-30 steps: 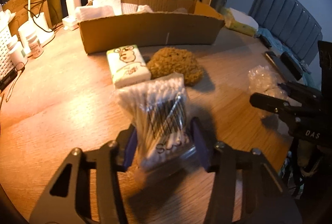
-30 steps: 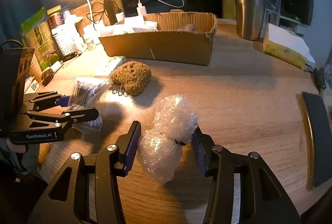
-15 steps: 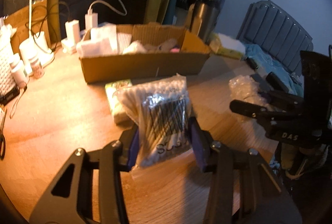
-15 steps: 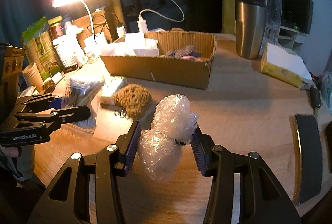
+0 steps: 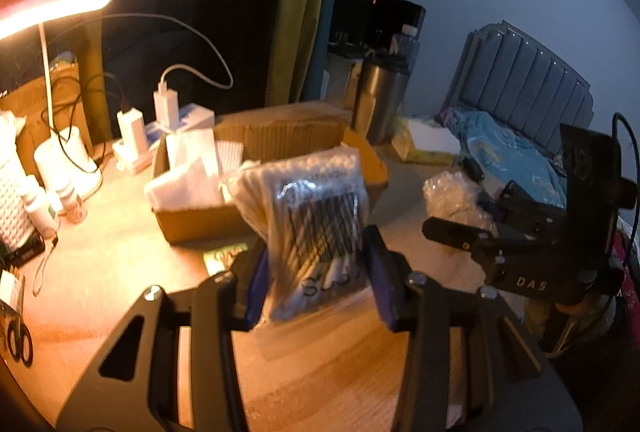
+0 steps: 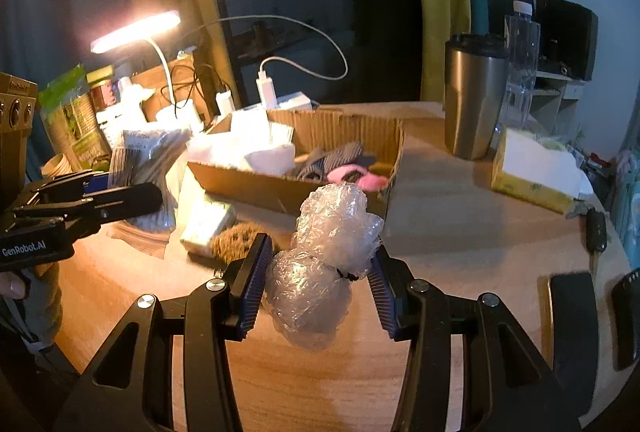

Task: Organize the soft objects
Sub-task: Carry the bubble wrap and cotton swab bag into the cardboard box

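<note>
Blue ribbed pads of the left hand-held gripper [image 5: 316,282] are clamped on a clear bag of cotton swabs [image 5: 308,216], which stands up between them, clear of the wooden desk [image 5: 120,244]. In the right wrist view, the right hand-held gripper [image 6: 320,284] is closed on a wad of bubble wrap [image 6: 324,252], squeezed at its waist with one lobe bulging above the pads and one below; it too is off the desk.

Just beyond the held things, on the desk, lie a small white and green tissue pack [image 6: 206,224] and, touching it, a brown fuzzy sponge [image 6: 236,238], partly hidden behind the right gripper's finger.

Behind those sits an open cardboard box [image 6: 280,188]. White folded tissues [image 6: 256,148] fill its left end; grey striped fabric [image 6: 340,158] and something pink [image 6: 360,178] lie at its right end.

Further right on the desk are a yellow tissue box [image 6: 532,172] and a steel tumbler [image 6: 474,96], with a clear water bottle [image 6: 520,64] behind it. At the far left a lit desk lamp [image 6: 136,30] arches over white chargers [image 6: 266,92] and small bottles [image 5: 38,202].
</note>
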